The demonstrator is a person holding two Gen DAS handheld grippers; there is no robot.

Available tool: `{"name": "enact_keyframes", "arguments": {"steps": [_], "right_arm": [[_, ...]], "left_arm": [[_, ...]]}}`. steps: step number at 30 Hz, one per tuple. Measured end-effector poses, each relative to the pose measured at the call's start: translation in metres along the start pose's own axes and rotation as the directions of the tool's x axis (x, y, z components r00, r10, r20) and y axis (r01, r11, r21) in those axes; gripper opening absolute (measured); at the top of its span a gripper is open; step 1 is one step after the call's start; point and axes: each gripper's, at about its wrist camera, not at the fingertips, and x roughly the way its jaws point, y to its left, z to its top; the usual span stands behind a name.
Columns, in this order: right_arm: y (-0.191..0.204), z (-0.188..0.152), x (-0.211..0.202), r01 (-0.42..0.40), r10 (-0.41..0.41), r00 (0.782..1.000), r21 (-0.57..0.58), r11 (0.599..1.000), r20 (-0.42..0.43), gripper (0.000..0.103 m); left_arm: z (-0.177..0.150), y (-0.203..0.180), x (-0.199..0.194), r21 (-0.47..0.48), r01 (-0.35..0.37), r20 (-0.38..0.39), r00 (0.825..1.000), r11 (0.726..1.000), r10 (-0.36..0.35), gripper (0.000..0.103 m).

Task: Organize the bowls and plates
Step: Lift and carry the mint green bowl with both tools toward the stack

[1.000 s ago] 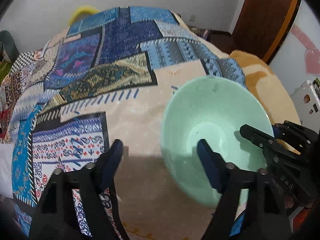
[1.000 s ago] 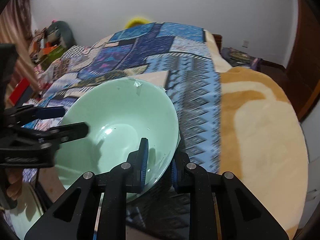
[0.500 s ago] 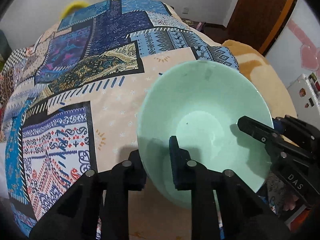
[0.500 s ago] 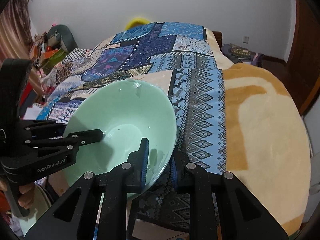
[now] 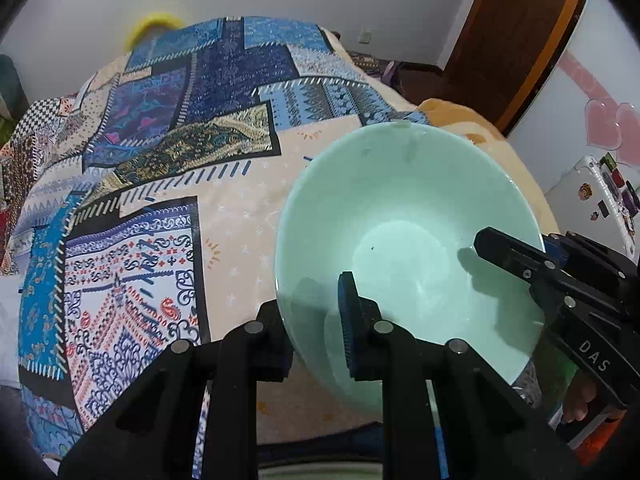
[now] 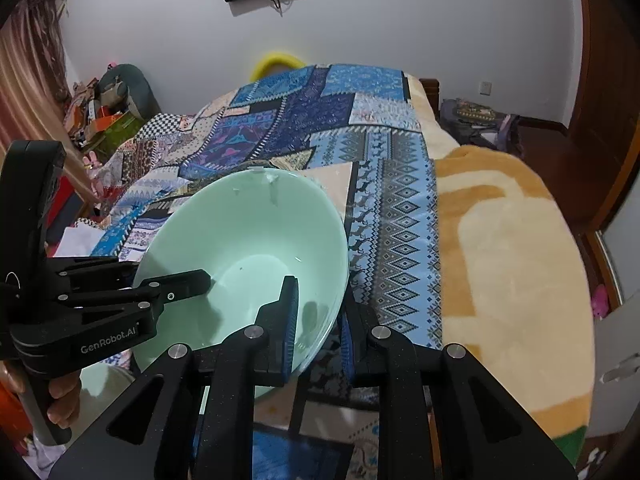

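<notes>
A mint-green bowl (image 5: 404,240) is held in the air over the bed by both grippers; it also shows in the right wrist view (image 6: 248,240). My left gripper (image 5: 312,316) is shut on its near-left rim, one finger inside and one outside. My right gripper (image 6: 320,312) is shut on the opposite rim the same way. Each gripper shows in the other's view: the right one (image 5: 560,280) at the bowl's right, the left one (image 6: 100,304) at its left.
A patchwork blue cloth (image 5: 180,152) covers the bed, with an orange-cream blanket (image 6: 500,248) at its right side. Another pale dish (image 6: 100,388) lies low under the left gripper. A wooden door (image 5: 520,32) stands at the far right.
My left gripper moved right onto the bowl's rim and shut on it. The bowl was lifted slightly and tilted. The right gripper kept its hold.
</notes>
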Motion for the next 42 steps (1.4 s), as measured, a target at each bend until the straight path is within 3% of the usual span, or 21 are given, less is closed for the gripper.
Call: {"name": "enact_keyframes", "arguments": {"steps": [21, 42], "right_arm": [[0.060, -0.021, -0.062, -0.039, 0.041, 0.997, -0.022, 0.999, 0.073, 0.017], [0.170, -0.053, -0.066, -0.131, 0.139, 0.989, -0.122, 0.984, 0.057, 0.017]], "left_arm": [[-0.055, 0.006, -0.122, -0.022, -0.024, 0.129, 0.991, 0.999, 0.027, 0.019], [-0.148, 0.089, -0.207, -0.137, -0.092, 0.179, 0.977, 0.986, 0.116, 0.019]]}}
